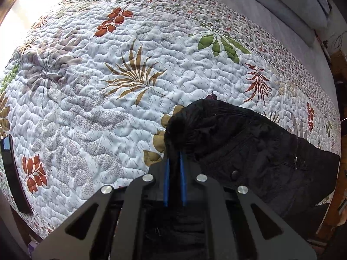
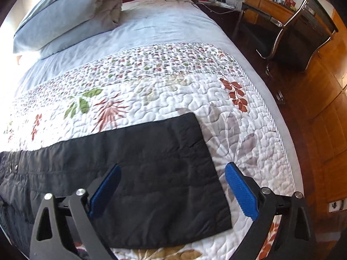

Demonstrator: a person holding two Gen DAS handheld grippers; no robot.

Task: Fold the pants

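A bed (image 2: 151, 28) with floral quilt (image 2: 151, 91); grey pillows (image 2: 65, 17) at its head, chair (image 2: 303, 34) on wooden floor (image 2: 321, 117) beside it.

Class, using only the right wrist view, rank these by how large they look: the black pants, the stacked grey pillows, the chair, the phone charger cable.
1. black pants, though nearness to the camera inflates them
2. grey pillows
3. chair
4. No phone charger cable can be identified, so it stays unranked.

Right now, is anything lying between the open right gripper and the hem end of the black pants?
Nothing visible. The right gripper hangs open directly over the hem end of the black pants, which lie flat on the floral quilt. No other object sits on that end or between the pads and the cloth.
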